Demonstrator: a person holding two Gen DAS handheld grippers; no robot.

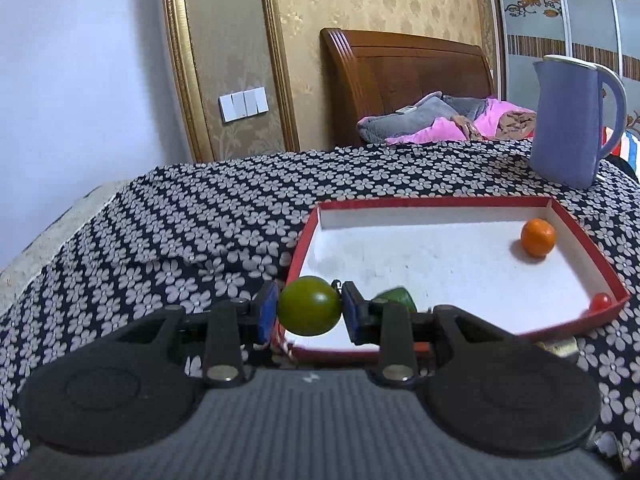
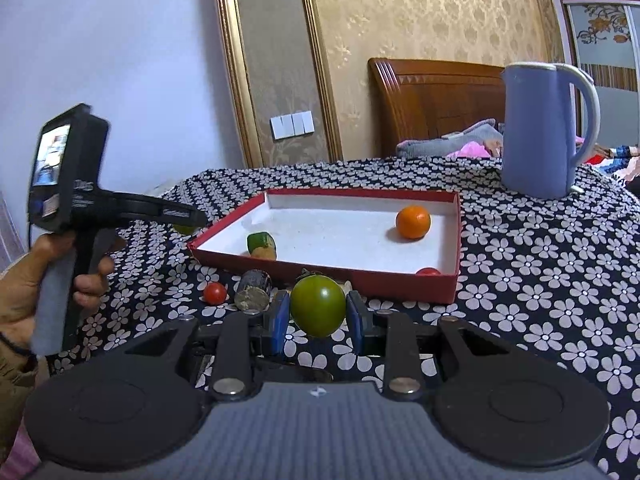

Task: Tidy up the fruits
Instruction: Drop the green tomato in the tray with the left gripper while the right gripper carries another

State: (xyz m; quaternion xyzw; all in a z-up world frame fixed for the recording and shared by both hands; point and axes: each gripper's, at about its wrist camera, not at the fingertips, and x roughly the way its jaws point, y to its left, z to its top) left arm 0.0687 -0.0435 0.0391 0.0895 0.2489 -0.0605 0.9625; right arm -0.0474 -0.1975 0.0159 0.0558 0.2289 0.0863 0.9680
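Left gripper (image 1: 309, 312): jaws are pinching 1 green fruit (image 1: 309, 311) at the red box (image 1: 576, 228) corner.
Right gripper (image 2: 318, 312): jaws are pinching 1 green tomato (image 2: 318, 306) before the box.
Orange (image 2: 413, 222): lying inside.

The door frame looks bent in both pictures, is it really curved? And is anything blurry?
Lens effect, most likely: the gold frame bows in the left wrist view and leans in the right wrist view. The red box is sharp; the other handheld device looks slightly smeared.
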